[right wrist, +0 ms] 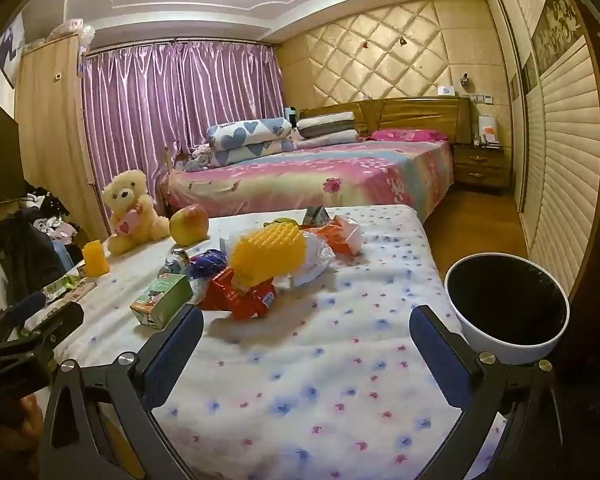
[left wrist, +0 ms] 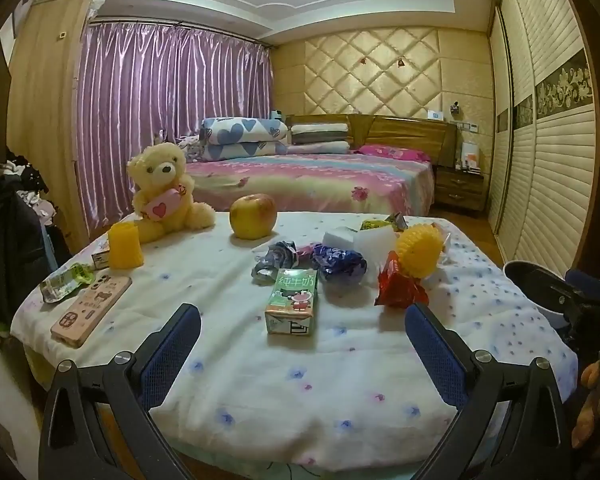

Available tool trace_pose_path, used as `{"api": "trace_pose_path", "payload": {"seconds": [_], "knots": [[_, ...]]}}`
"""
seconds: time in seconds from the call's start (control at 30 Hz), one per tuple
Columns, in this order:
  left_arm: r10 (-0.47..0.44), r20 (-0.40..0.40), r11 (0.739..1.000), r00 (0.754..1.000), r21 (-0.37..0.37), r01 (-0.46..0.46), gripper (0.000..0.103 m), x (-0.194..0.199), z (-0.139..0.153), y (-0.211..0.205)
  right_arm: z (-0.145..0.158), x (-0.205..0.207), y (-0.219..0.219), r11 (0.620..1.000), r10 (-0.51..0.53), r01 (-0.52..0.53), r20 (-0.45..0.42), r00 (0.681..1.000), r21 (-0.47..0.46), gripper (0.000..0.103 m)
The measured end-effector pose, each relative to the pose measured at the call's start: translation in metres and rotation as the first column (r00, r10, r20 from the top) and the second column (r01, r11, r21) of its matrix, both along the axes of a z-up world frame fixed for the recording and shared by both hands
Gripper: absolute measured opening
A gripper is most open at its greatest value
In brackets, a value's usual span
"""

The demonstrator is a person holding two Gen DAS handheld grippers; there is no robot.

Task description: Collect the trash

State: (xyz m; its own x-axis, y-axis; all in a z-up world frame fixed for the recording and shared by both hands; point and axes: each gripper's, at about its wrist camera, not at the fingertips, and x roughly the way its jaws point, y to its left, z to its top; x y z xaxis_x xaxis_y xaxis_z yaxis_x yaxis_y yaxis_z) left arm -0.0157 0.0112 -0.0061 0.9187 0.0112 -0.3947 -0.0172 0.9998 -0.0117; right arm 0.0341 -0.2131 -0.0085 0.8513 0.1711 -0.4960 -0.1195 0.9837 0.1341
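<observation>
On the flower-print cloth of the table [left wrist: 340, 392], the left wrist view shows the left gripper [left wrist: 302, 328] spread wide and empty, lined up with the upright green milk carton [left wrist: 293, 302], probably first to go; bare cloth lies ahead. In the right wrist view the right gripper [right wrist: 306, 334] gapes empty over open cloth, the red crumpled wrapper [right wrist: 240, 298] ahead and the white round bin [right wrist: 508, 308] just off the table's right edge.

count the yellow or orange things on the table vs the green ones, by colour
yellow/orange: 4 (teddy bear, apple, orange cup, spiky yellow ball)
green: 3 (milk carton, clear green wrapper, green snack packet)
total: 7
</observation>
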Motion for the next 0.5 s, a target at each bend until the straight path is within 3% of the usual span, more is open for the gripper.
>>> {"api": "trace_pose_path", "payload": {"seconds": [0.17,0.5], "knots": [[0.001,0.004,1.000,1.000,0.001,-0.001,0.102,0.000,0.000,0.000,-0.001,0.005,0.009,0.999,0.012,-0.012,-0.005,1.000,-0.037,0.103],[0.002,0.004,1.000,1.000,0.002,-0.002,0.102,-0.001,0.000,-0.001,0.002,-0.002,0.001,1.000,0.018,-0.018,0.007,1.000,0.023,0.103]]}}
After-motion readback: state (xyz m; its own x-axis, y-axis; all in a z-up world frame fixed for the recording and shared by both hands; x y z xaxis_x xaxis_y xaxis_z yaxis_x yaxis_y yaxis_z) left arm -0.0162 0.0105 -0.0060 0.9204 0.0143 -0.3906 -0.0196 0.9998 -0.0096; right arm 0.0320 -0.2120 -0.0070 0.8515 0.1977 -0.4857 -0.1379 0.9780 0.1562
